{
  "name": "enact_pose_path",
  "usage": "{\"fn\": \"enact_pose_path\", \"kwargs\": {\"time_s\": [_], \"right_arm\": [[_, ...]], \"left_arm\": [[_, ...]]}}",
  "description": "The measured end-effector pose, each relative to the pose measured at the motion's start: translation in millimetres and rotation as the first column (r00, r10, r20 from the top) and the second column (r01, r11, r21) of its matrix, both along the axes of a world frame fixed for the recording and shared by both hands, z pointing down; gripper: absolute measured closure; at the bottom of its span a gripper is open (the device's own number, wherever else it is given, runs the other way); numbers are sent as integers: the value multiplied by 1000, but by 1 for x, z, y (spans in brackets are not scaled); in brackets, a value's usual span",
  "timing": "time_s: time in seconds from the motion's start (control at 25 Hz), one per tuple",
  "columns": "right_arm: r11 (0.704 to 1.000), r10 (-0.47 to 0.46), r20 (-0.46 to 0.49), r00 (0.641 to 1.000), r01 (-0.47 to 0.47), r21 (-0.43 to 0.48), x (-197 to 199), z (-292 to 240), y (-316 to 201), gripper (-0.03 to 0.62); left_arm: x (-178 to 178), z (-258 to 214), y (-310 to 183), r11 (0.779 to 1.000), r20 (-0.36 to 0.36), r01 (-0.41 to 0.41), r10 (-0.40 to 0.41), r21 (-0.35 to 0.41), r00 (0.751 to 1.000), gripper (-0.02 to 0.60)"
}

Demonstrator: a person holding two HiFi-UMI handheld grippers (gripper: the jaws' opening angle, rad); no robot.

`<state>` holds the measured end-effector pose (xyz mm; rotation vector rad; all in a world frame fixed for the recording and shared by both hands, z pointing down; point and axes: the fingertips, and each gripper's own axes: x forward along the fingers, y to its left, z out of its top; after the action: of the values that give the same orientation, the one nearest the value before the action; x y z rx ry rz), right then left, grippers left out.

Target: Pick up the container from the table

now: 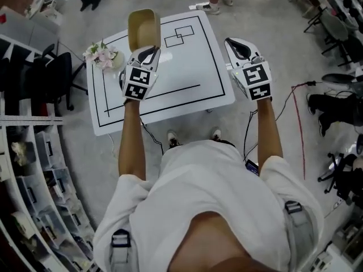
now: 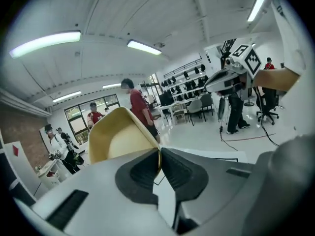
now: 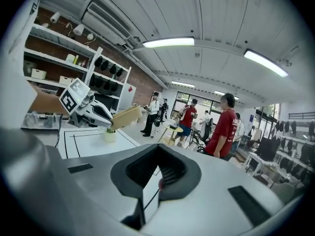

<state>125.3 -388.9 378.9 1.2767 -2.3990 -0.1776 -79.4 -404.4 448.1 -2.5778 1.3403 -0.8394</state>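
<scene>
A tan, open-topped container [image 1: 143, 28] hangs in the air above the white table [image 1: 187, 75]. My left gripper [image 1: 148, 51] is shut on the container's near wall. In the left gripper view the thin rim is pinched between the black pads [image 2: 142, 173], with the container [image 2: 120, 136] tilted up and away. My right gripper [image 1: 237, 45] is raised over the table's right side, shut with nothing in it. In the right gripper view its pad tips meet at the right gripper [image 3: 157, 151], and the container [image 3: 125, 117] shows far left.
A small vase of flowers [image 1: 103, 55] stands at the table's left edge. Black rectangles [image 1: 179, 35] are drawn on the tabletop. Shelving [image 1: 28, 169] lines the left, a red cable [image 1: 299, 135] lies on the floor at right, and people [image 3: 224, 124] stand beyond the table.
</scene>
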Motion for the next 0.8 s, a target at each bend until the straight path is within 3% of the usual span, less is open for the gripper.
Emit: {"fn": "enact_pose_path", "kwargs": {"time_s": [0.4, 0.8], "right_arm": [[990, -99, 23, 995, 97, 106, -63, -52, 6, 582], [983, -110, 1, 994, 109, 150, -83, -69, 13, 582]], "left_arm": [[-59, -88, 44, 977, -64, 87, -76, 192, 995, 549], [-77, -125, 67, 954, -107, 108, -81, 279, 991, 549]]}}
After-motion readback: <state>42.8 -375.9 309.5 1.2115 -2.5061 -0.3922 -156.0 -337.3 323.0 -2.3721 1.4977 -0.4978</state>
